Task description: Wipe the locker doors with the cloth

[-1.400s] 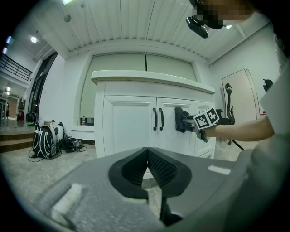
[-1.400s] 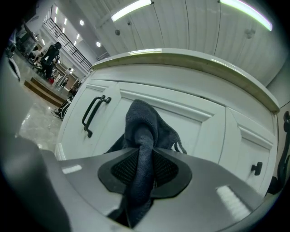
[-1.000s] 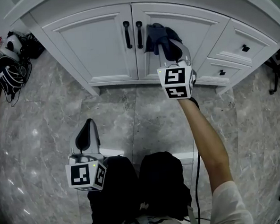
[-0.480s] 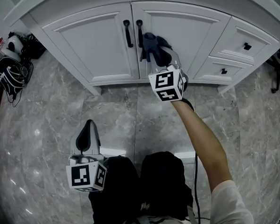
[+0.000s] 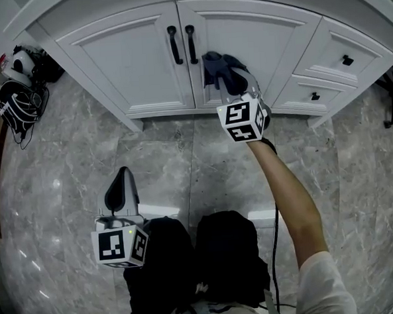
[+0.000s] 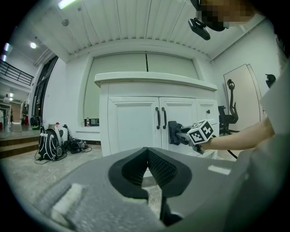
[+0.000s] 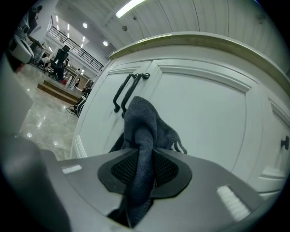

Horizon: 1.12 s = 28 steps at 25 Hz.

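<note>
**Locker doors.** Left door (image 5: 123, 51) and right door (image 5: 255, 36) are white, panelled and closed. The cloth (image 5: 221, 68) is pressed to the right door. Half a second ago it lay nearer the handles, and it now sits further right and lower (the stroke has reversed). Wiping looks under way on the right door only, and the left door probably remains to be done.

**Floor** (image 5: 66, 194). Grey marble, glossy.

**Drawers** (image 5: 339, 54). Two, to the right of the doors.

**Bags** (image 5: 13, 98). Dark heap at far left, well apart from the work.

**Right gripper** (image 5: 235, 84). Jaws clamped on a fold of the dark cloth, arm extended.

**Left gripper** (image 5: 122, 191). Held low and near, jaws together with nothing between them.

**Handles** (image 5: 174, 45). A black pair just left of the cloth, likely to snag a leftward stroke.
</note>
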Each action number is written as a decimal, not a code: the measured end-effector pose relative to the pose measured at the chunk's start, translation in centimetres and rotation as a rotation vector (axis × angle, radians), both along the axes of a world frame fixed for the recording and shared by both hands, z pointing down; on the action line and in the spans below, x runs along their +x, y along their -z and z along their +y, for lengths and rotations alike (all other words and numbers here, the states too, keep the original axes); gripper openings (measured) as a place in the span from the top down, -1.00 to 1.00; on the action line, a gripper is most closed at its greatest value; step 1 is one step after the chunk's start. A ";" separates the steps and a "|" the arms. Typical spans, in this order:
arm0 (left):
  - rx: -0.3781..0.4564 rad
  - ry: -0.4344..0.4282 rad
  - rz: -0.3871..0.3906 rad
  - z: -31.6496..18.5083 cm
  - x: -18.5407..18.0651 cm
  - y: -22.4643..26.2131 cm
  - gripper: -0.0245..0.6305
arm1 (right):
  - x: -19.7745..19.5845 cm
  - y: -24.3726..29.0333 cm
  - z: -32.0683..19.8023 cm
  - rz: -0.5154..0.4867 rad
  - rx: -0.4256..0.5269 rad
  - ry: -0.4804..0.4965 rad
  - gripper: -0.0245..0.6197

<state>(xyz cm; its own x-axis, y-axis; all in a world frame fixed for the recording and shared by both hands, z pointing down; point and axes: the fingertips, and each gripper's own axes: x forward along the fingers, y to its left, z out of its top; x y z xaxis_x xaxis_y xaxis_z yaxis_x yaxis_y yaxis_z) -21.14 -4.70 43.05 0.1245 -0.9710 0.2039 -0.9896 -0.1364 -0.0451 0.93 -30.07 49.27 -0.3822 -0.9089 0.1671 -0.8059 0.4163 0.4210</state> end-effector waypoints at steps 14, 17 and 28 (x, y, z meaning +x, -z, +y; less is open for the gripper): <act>-0.001 -0.022 -0.007 -0.3 1.9 -0.1 0.92 | 11.2 0.6 -0.1 0.034 0.014 -0.139 0.66; -0.005 -0.022 -0.006 -0.2 2.2 0.0 0.92 | 12.9 1.0 0.1 0.048 0.020 -0.159 0.66; -0.001 -0.026 -0.008 -0.1 2.9 0.1 0.92 | 15.0 0.6 0.4 0.050 0.036 -0.188 0.67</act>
<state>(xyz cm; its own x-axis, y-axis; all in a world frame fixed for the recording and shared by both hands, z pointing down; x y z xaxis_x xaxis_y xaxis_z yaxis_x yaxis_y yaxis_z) -18.20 -4.83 42.99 0.1477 -0.9673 0.2062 -0.9854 -0.1617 -0.0529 15.94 -29.64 48.63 -0.1975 -0.9691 0.1478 -0.8457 0.2447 0.4742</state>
